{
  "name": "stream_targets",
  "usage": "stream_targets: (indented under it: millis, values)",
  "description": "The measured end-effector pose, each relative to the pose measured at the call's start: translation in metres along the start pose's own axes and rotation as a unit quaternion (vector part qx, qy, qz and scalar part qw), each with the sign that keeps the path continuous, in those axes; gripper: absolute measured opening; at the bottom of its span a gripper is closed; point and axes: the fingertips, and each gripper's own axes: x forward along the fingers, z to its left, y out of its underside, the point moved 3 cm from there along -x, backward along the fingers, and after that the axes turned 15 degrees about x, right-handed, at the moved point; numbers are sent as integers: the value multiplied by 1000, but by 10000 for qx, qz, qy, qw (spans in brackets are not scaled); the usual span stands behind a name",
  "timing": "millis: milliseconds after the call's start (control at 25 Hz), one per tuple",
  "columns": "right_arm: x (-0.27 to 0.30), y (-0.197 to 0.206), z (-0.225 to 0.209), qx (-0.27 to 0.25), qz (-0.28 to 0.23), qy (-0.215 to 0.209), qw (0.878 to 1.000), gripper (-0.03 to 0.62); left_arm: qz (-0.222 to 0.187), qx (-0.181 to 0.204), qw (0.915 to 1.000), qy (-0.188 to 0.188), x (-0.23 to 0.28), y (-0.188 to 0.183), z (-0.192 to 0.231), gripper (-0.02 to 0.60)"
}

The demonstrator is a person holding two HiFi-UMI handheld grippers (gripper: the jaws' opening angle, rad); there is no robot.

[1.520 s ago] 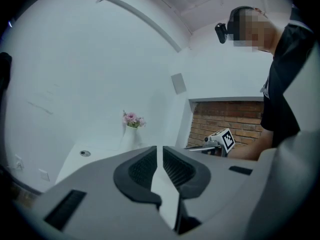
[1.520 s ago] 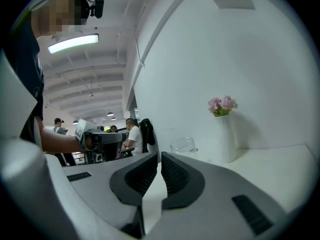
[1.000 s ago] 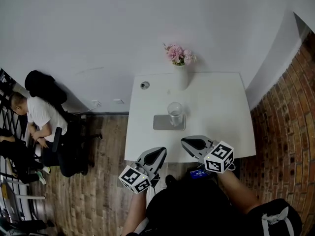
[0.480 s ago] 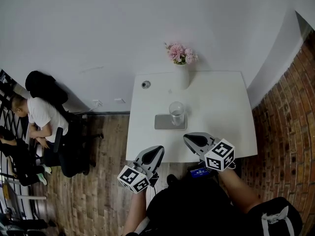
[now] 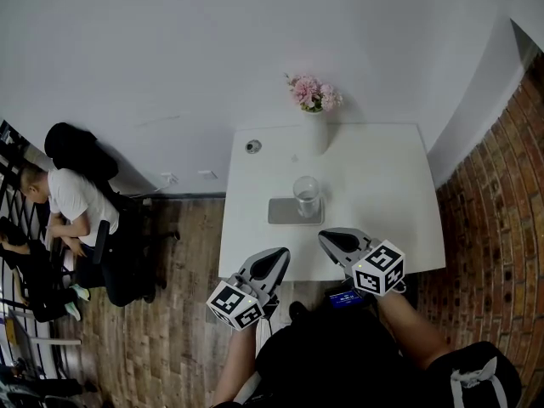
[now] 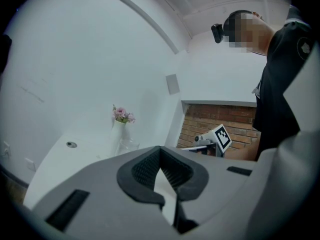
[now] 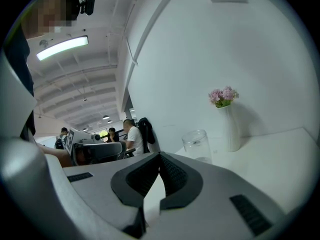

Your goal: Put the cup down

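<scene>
mostly white: table (image 5: 378,185) bearing cup (image 5: 306,196), white wall (image 5: 170,49) behind, wood-plank floor (image 5: 174,321) beside.

PLACE: we find an open-plan office | SIGNS: person in a white shirt (image 5: 72,195) seated on a black office chair (image 5: 115,257); long fluorescent ceiling light (image 7: 62,47); square white table (image 5: 382,185) beside a red-brick wall (image 5: 497,228)

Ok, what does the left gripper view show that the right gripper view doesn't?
Only the left gripper view: the brick wall and the round fitting set in the white table. Only the right gripper view: seated people at desks and a lit ceiling strip light. Both: the glass cup, the vase of pink flowers and that same table.
</scene>
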Motion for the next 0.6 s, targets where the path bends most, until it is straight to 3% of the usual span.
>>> stream_targets:
  millis: [600]
  values:
    - [-2, 5, 3, 0, 34, 59, 10000, 12, 94, -8, 10000, -27, -3, 4, -5, 8]
